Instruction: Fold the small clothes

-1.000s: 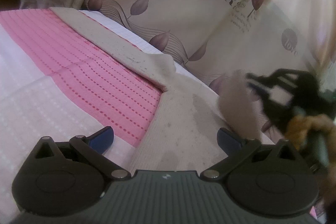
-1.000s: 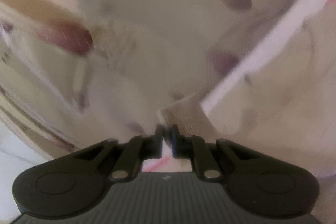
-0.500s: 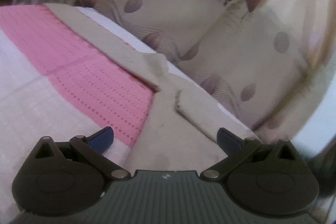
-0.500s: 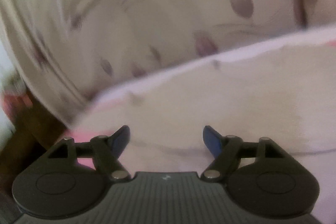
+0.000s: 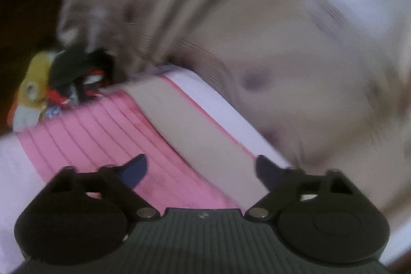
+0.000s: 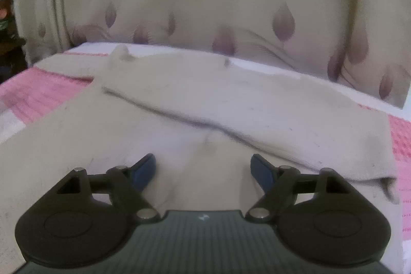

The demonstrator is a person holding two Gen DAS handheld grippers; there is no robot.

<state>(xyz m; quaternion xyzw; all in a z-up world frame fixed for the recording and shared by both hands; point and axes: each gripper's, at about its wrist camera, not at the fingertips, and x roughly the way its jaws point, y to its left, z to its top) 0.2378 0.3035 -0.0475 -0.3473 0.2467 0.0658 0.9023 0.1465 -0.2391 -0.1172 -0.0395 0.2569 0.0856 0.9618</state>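
Both pairs of jaws stand spread wide with nothing between them. The right gripper [image 6: 203,171] hovers over the beige garment [image 6: 179,120], its blue-padded fingertips [image 6: 145,170] apart above the cloth without clearly touching it. The garment lies flat on the pink-and-white bedcover [image 6: 38,91], spread across most of the right wrist view. One layer of it is folded over the rest, and the folded edge runs as a dark diagonal crease from the garment's upper left down toward its right end. The right end of that folded layer lies just short of the pink stripe of the bedcover at the right border.

Behind the garment hangs a cream curtain [image 6: 205,4] with mauve leaf prints, close to the far edge of the bedcover.

The left gripper [image 5: 200,168] is likewise released. Its view is smeared by blur. Between its fingers a long beige strip of the garment [image 5: 192,127] lies on the pink stripe of the bedcover [image 5: 97,130]. At the far left end of the bedcover sits a yellow plush toy [image 5: 34,86] beside a dark heap of things too blurred to name.
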